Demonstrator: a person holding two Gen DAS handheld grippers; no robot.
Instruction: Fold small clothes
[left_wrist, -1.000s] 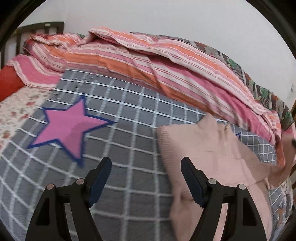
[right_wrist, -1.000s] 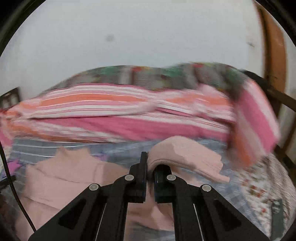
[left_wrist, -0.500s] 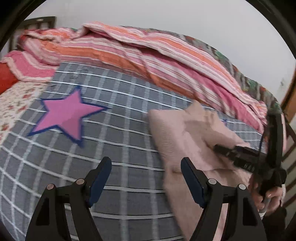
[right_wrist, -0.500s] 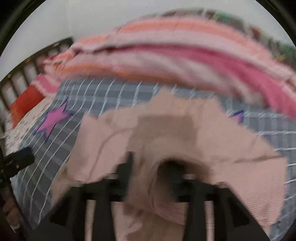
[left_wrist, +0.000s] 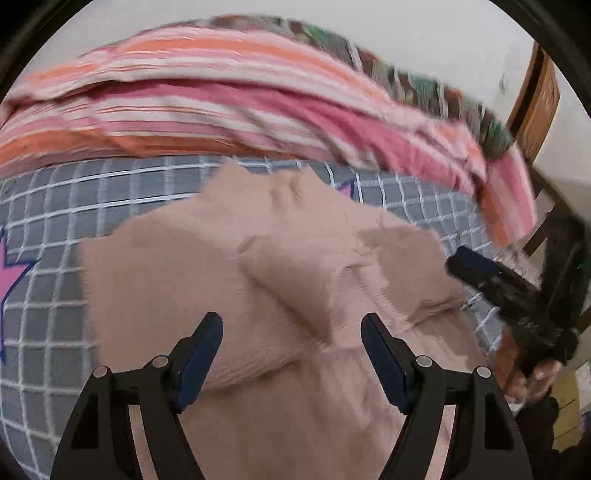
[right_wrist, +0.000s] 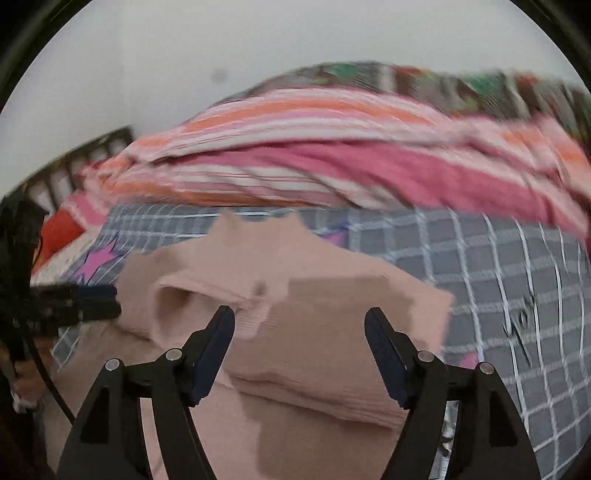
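Now the right gripper (right_wrist: 299, 343) has just opened wide and let go of the pink top (right_wrist: 295, 295); its sleeve lies folded at twelve o'clock. The left gripper (left_wrist: 291, 350) is open too, holding nothing.

A pink-and-orange striped quilt (left_wrist: 229, 99) lies heaped across the upper frame, above a grey checked bedspread (right_wrist: 517, 295) with pink stars (right_wrist: 98, 262); a wooden chair (left_wrist: 535, 110) stands upper right.

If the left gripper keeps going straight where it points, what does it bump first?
Probably the pink garment: the left gripper hangs open right over its folded part, with nothing between. Depth is hard to judge.
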